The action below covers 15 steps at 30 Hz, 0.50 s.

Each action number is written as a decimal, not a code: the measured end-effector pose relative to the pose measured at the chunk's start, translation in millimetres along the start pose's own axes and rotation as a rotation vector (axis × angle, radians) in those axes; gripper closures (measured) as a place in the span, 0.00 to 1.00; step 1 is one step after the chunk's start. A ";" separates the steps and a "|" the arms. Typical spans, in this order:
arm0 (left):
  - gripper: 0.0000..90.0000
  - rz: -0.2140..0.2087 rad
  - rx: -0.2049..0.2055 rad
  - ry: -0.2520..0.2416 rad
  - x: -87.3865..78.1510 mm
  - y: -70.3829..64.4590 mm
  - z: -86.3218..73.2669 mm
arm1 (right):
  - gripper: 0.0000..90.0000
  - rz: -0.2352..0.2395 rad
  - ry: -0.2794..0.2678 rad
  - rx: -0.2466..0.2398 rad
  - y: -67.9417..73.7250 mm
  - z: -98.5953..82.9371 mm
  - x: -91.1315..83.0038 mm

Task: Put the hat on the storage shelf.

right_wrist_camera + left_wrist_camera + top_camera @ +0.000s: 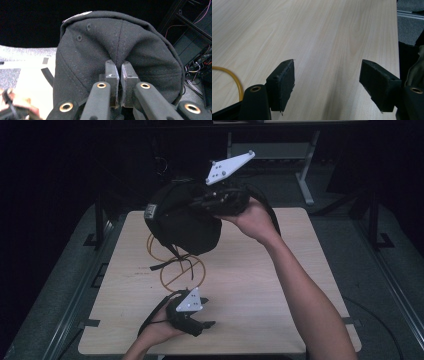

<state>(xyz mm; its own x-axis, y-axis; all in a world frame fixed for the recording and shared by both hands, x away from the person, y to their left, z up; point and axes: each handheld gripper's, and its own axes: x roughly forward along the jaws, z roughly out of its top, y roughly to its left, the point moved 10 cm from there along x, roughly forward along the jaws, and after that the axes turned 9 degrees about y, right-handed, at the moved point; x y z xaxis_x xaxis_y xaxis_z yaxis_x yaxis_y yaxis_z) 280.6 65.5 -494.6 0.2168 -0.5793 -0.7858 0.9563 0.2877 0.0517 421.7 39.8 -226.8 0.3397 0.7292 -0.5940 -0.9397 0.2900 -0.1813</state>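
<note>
From up high I see my right gripper [212, 200] lifted over the far side of the counter [260, 285], with a black cap [182, 220] hanging from it above the wood, clear of the surface. Its grey plate tilts up toward the far right. In the right gripper view the jaws are clenched close together on a pinch of the cap's [117, 47] fabric, the cloth bunching into a fold between them; the stitched panels and two small eyelets of the crown face the camera, and a pale label edge shows at the top rim. A thin black strap [162, 266] dangles from the cap down to the counter. Beneath the cap lies a yellow cord [175, 270], looped in rings on the wood. My left gripper [202, 325] sits low at the near edge of the counter, held in the left hand [157, 332], well apart from the cap and just this side of the cord. In the left gripper view its jaws stand wide and released, with bare pale wood grain of the counter [324, 37] between them and nothing gripped; a curve of the yellow cord [233, 76] shows at the left edge beside the left jaw. At the right of that view a dark shape with some crumpled fabric sits past the counter's edge, but I cannot tell what it is.
</note>
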 end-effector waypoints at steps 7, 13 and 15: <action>0.31 0.002 0.021 -0.004 1.8 0.1 2.7 | 0.95 0.017 0.026 0.027 -3.0 14.5 24.9; 0.31 0.001 0.031 0.000 2.1 -0.5 2.9 | 0.95 0.032 0.053 0.047 -3.4 23.5 52.8; 0.31 0.000 0.041 0.002 2.0 -1.2 2.9 | 0.95 0.040 0.070 0.056 -1.9 27.2 65.8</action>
<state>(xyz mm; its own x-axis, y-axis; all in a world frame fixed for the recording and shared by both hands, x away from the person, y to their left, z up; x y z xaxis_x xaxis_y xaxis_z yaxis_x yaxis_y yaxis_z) 280.5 61.7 -494.5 0.2166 -0.5776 -0.7870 0.9636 0.2561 0.0772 446.9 104.1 -244.3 0.2962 0.6965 -0.6536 -0.9482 0.2968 -0.1135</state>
